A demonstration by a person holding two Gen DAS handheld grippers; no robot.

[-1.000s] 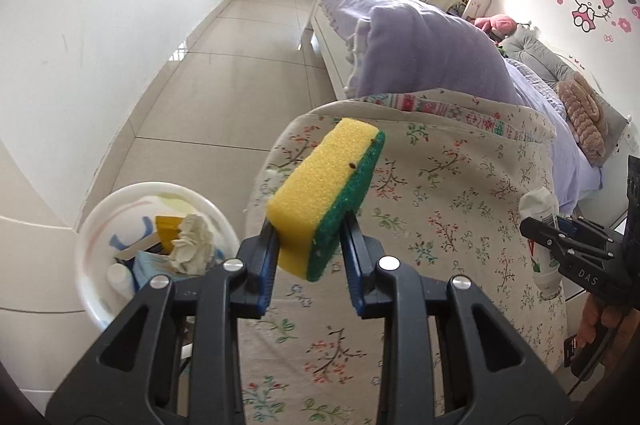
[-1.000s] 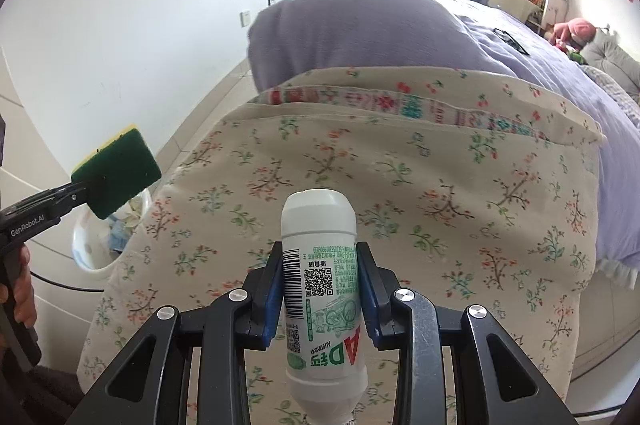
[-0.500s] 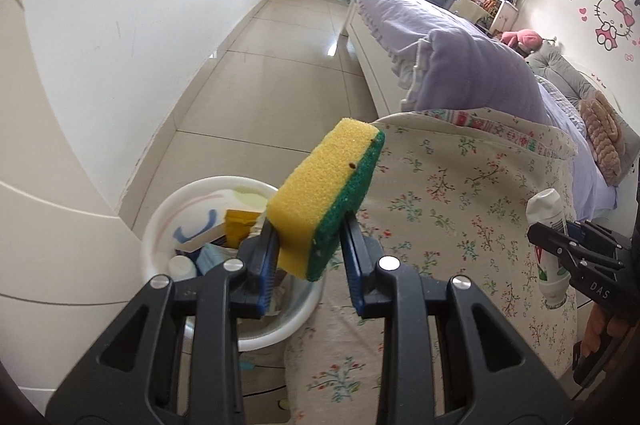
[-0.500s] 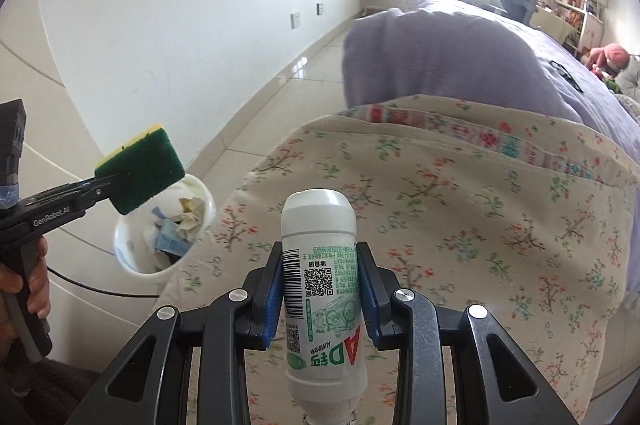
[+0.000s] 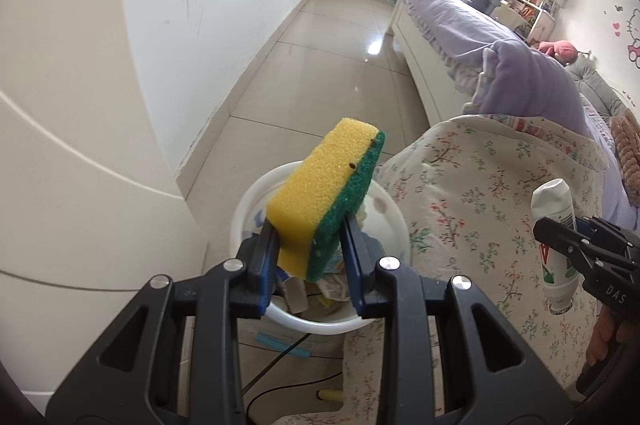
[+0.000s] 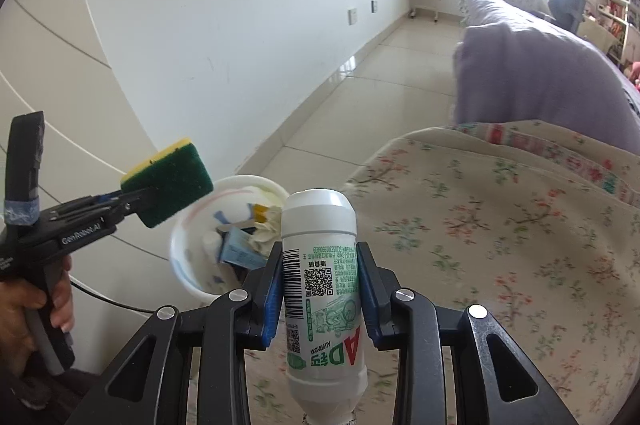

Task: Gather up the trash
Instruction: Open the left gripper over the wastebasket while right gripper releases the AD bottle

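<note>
My left gripper [image 5: 308,245] is shut on a yellow and green sponge [image 5: 324,197] and holds it right above a white trash bin [image 5: 316,323] on the floor. The bin holds paper and wrappers. My right gripper [image 6: 318,289] is shut on a white bottle with a green label [image 6: 320,277], held over the flowered bed cover [image 6: 500,233], right of the bin [image 6: 188,257]. The sponge [image 6: 168,181] and left gripper [image 6: 120,203] show in the right wrist view. The bottle [image 5: 554,237] shows at the right of the left wrist view.
A white wall and cupboard front [image 5: 80,145] stand left of the bin. A tiled floor [image 5: 328,65] runs ahead beside a long bed with purple bedding [image 5: 520,65]. A black cable [image 5: 280,385] lies on the floor under the bin.
Both grippers have swung left from over the bed cover toward the bin. The sponge is now above the bin. Both grips are unchanged.
</note>
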